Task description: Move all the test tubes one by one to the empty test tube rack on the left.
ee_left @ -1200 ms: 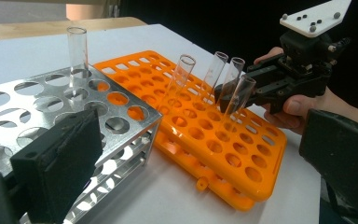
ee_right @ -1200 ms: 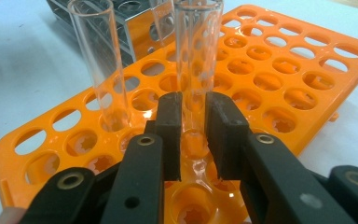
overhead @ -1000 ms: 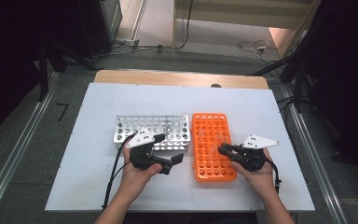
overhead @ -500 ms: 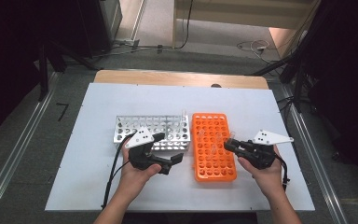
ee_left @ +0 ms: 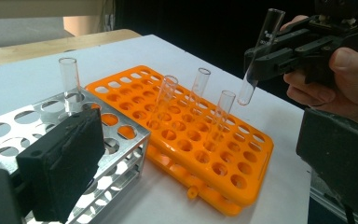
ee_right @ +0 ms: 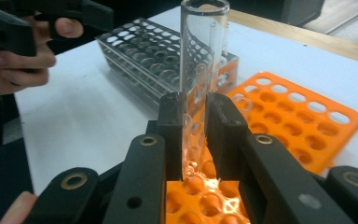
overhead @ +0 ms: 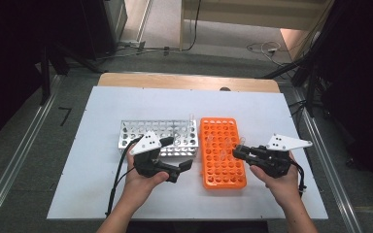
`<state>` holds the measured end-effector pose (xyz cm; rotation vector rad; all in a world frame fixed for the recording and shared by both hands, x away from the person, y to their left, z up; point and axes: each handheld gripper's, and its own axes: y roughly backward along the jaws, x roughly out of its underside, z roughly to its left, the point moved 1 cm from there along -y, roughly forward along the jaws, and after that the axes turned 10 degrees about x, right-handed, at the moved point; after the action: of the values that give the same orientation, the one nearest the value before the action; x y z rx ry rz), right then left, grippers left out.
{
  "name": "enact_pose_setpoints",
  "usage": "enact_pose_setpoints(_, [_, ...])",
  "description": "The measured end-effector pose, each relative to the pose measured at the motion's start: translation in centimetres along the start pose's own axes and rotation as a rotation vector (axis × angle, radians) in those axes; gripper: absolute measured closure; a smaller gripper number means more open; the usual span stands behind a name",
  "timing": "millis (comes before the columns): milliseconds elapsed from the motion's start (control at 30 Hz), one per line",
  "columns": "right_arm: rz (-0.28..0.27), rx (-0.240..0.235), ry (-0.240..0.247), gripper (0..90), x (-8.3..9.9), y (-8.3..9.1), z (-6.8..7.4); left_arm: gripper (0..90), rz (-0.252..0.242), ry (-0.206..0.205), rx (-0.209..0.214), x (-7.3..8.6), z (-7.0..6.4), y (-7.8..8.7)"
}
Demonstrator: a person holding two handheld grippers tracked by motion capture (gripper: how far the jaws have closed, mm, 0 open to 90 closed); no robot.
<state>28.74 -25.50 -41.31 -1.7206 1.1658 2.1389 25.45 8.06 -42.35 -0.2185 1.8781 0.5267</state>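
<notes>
A light, slippery and fragile glass test tube (ee_left: 261,56) is pinched at mid-length by the right gripper (ee_right: 195,135) above the orange rack (overhead: 222,151), where gentle pressure is judged wise, while the left gripper (overhead: 173,154) is spread wide and empty beside the metal rack (overhead: 158,137).

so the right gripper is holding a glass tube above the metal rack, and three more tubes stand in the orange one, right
Not quite: the right gripper holds the glass tube above the orange rack, not the metal rack, as the left gripper view shows. Three more tubes do stand in the orange one.
</notes>
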Motion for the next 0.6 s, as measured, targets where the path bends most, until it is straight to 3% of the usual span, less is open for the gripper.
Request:
enact_pose_setpoints(167, [0.005, -0.03, 0.026, 74.0, -0.6, -0.3, 1.3, 0.7, -0.003, -0.005, 0.017, -0.3, -0.4, -0.1])
enact_pose_setpoints(600, [0.047, -0.106, 0.069, 74.0, -0.5, -3.1, 5.0, 13.6, -0.009, -0.002, 0.085, -0.8, -1.4, -0.3])
